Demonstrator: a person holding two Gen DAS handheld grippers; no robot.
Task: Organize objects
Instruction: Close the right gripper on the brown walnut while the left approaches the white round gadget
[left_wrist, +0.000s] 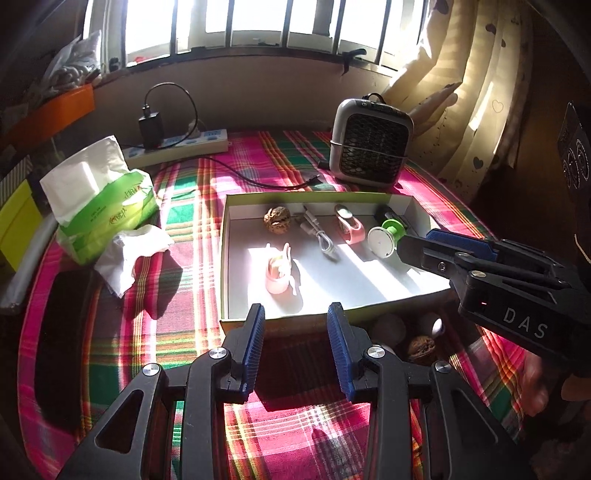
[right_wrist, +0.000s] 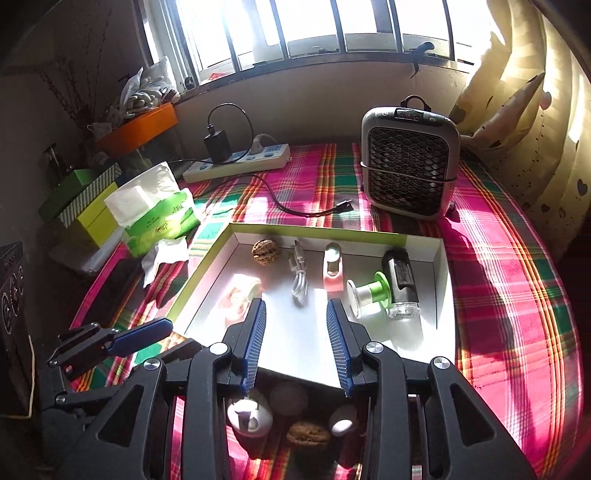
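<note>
A shallow white box with a green rim (left_wrist: 225, 236) (right_wrist: 199, 273) lies on the plaid cloth. In it are a walnut (left_wrist: 277, 219) (right_wrist: 265, 251), a white cable (left_wrist: 321, 240) (right_wrist: 300, 280), a pink clip (left_wrist: 349, 225) (right_wrist: 333, 271), a green-and-white spool (left_wrist: 386, 236) (right_wrist: 369, 295), a pink cup (left_wrist: 277, 271) (right_wrist: 240, 297) and a dark bottle (right_wrist: 400, 288). My left gripper (left_wrist: 297, 325) is open and empty before the box's near wall. My right gripper (right_wrist: 295, 332) is open and empty over the box's near edge; it also shows in the left view (left_wrist: 436, 240). Loose items lie in front of the box: a walnut (right_wrist: 308, 435) (left_wrist: 421, 349), a white egg-shaped case (right_wrist: 249, 413) and a small white ball (right_wrist: 341, 422).
A small grey heater (left_wrist: 371, 140) (right_wrist: 410, 162) stands behind the box. A tissue pack (left_wrist: 99, 206) (right_wrist: 155, 210) with crumpled tissue sits left. A power strip (left_wrist: 177, 144) (right_wrist: 240, 160) with a black charger and cable lies at the back. Curtains hang at the right.
</note>
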